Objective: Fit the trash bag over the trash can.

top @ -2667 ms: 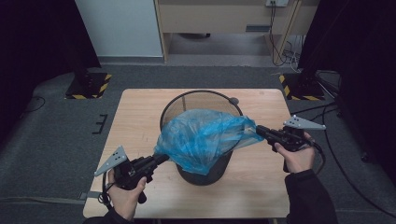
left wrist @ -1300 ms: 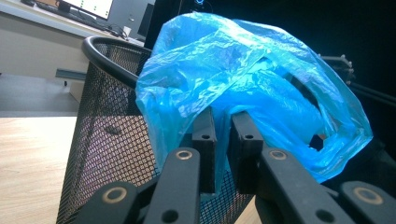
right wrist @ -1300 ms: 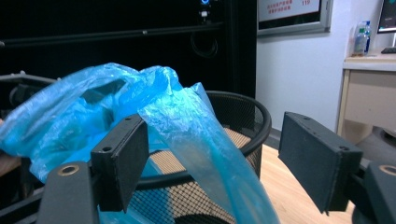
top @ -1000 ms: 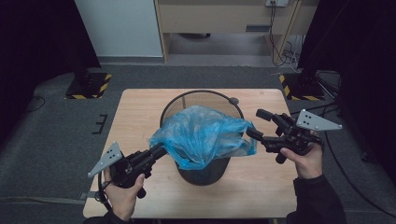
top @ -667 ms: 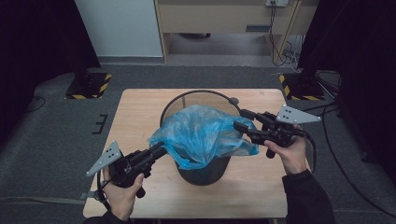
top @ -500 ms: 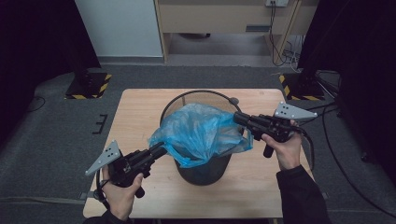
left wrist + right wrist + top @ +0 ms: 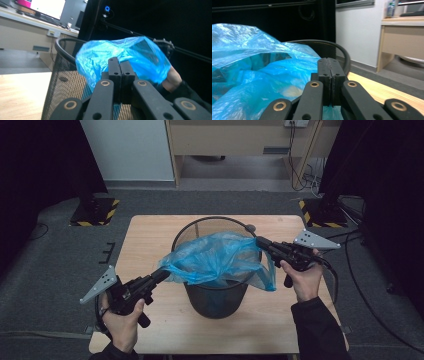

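A black mesh wastebasket (image 7: 215, 297) stands mid-table, and a blue plastic bag (image 7: 220, 257) is stretched across its mouth. My left gripper (image 7: 164, 274) is shut on the bag's left edge at the near-left rim, its jaws having just closed a little tighter. My right gripper (image 7: 260, 241) is shut on the bag's right edge by the right rim, its jaws having just been closing on the film. The left gripper view has the left gripper (image 7: 120, 62) pressed together against the bag (image 7: 130, 52), beside the basket (image 7: 65, 75). The right gripper view shows the right gripper (image 7: 331, 61) closed, with the bag (image 7: 249, 75) at left.
The wooden table (image 7: 150, 240) is only slightly wider than the basket and both hands. A small grey thing (image 7: 250, 227) lies behind the rim. Yellow-and-black striped bases (image 7: 95, 210) sit on the floor at both far corners. Cables (image 7: 350, 265) trail at right.
The right gripper stood open off to the right, then moved left to the bag and shut on its right edge. The left hand kept its place, holding the bag.
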`<move>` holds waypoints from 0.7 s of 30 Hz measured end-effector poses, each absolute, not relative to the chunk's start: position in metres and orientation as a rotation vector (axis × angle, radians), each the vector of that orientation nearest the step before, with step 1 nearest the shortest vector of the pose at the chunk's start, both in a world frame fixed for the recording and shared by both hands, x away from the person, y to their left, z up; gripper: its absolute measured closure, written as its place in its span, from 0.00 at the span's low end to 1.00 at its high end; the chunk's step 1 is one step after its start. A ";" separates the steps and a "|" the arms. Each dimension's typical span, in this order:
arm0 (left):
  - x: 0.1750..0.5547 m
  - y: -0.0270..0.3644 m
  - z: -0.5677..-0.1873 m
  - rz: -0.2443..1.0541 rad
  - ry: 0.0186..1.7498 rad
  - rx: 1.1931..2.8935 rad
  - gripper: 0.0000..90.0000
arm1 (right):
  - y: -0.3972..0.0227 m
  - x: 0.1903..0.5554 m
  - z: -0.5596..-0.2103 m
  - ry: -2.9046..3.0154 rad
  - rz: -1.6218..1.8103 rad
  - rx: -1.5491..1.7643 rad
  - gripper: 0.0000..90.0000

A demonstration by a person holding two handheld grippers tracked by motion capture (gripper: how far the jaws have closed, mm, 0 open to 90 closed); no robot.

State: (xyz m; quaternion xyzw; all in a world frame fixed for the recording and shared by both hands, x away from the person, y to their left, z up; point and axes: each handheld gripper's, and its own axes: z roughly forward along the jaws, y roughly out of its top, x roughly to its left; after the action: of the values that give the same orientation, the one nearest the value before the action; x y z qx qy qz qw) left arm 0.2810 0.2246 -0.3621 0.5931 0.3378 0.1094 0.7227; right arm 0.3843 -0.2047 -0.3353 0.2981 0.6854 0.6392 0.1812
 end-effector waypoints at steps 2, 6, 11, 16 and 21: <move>0.279 0.222 -0.367 0.222 0.726 1.342 0.99 | -0.207 0.382 -0.335 1.935 1.806 0.845 0.99; 0.277 0.214 -0.375 0.183 0.693 1.397 0.99 | -0.210 0.380 -0.334 1.942 1.807 0.841 0.99; 0.279 0.201 -0.387 0.215 0.739 1.477 0.91 | -0.210 0.379 -0.334 1.949 1.806 0.845 0.98; 0.272 0.203 -0.376 0.419 0.759 1.436 0.52 | -0.209 0.377 -0.332 1.953 1.800 0.846 0.97; 0.259 0.196 -0.359 0.494 0.704 1.446 0.39 | -0.205 0.373 -0.326 1.947 1.788 0.839 0.98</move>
State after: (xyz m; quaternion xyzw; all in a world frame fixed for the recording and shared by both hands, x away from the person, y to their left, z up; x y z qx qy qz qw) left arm 0.2593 0.1959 -0.3586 0.6406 0.3119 0.2191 0.6666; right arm 0.3733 -0.2053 -0.3260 0.2973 0.6902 0.6338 0.1829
